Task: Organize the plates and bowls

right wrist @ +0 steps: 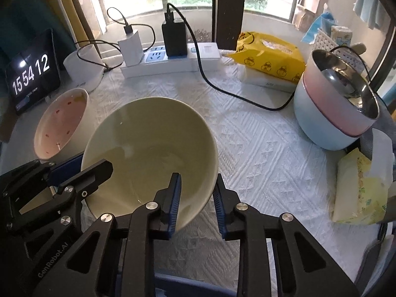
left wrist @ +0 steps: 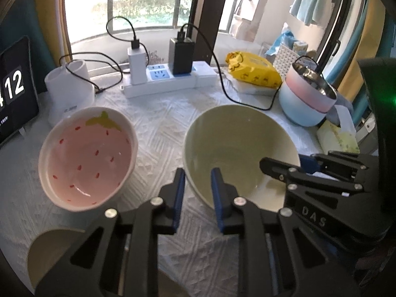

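A pale green bowl (left wrist: 237,136) (right wrist: 148,136) stands on the white cloth. My left gripper (left wrist: 196,173) (right wrist: 86,165) straddles its left rim, one finger inside and one outside, with a gap still showing beside the wall. On the opposite rim my right gripper (right wrist: 196,180) (left wrist: 284,162) straddles in the same way, its inner pad clear of the wall. To the left sits a pink strawberry-pattern bowl (left wrist: 91,158) (right wrist: 61,123). At the right, a pink bowl with a steel lining is nested in a blue bowl (left wrist: 309,91) (right wrist: 336,104).
Along the back are a power strip with chargers (left wrist: 168,79), a white container (left wrist: 69,89), a yellow wipes pack (left wrist: 252,71) and a clock tablet (left wrist: 14,94). A black cable (left wrist: 247,104) runs behind the green bowl. A tissue pack (right wrist: 358,193) lies at the right edge.
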The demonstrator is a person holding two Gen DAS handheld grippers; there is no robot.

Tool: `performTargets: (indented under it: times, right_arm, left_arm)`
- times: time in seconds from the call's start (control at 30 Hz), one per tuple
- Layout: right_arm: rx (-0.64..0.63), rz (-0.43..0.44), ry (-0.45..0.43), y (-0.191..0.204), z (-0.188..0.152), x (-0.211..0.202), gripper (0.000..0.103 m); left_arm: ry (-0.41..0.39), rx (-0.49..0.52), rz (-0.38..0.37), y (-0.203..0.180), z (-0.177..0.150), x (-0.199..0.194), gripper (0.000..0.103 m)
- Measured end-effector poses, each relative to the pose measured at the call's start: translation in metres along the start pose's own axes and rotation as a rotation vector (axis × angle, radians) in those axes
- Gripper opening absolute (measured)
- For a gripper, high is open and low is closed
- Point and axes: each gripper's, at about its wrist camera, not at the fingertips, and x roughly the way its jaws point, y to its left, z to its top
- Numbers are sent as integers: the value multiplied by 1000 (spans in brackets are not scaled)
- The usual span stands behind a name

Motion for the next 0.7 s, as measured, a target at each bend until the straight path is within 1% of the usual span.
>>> performTargets:
  times: [0.13, 0.3, 0.7]
  right_arm:
    - [14, 17, -45, 0, 0, -10, 24]
    - [-1, 16, -116, 5, 4, -32, 24]
    - [1, 35, -186, 14, -2, -69, 24]
  left_arm:
    - [-62, 16, 13, -2, 3, -15, 22]
    - [-134, 31, 25, -4, 7, -36, 22]
    - [-215, 36, 32, -7, 5, -77, 22]
